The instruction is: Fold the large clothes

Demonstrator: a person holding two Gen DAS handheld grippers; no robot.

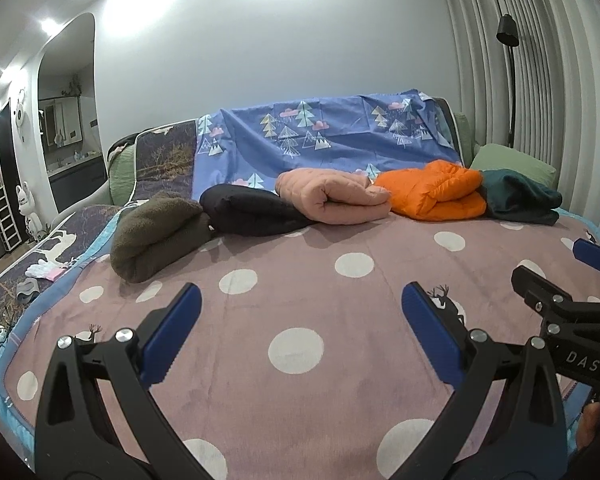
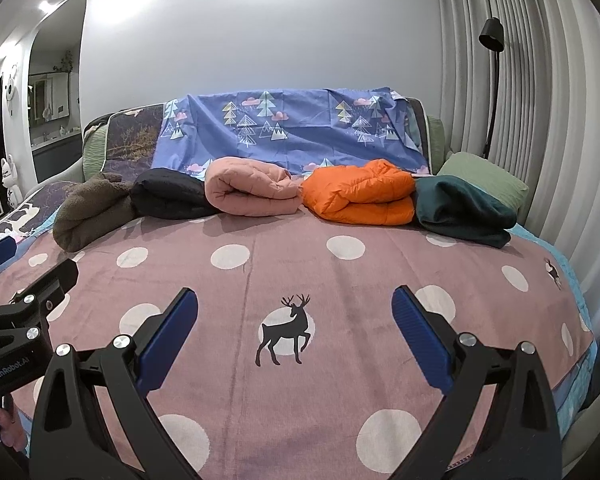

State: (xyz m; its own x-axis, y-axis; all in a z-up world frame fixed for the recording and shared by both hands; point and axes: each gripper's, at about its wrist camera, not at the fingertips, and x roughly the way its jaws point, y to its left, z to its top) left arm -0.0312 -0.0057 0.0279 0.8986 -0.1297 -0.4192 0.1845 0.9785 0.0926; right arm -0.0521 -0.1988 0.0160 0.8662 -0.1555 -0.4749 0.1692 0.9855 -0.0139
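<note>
Left claw (image 1: 300,312) and right claw (image 2: 294,314) both spread wide, empty, hovering side by side over the polka-dot blanket (image 2: 340,380) on the bed. Five folded garments sit in a row at the far edge — brown fleece (image 1: 156,236), black jacket (image 1: 252,212), pink quilted jacket (image 1: 336,200), orange puffer (image 1: 436,194), teal garment (image 1: 520,198) — probably parked there to keep the near area free for folding.
</note>
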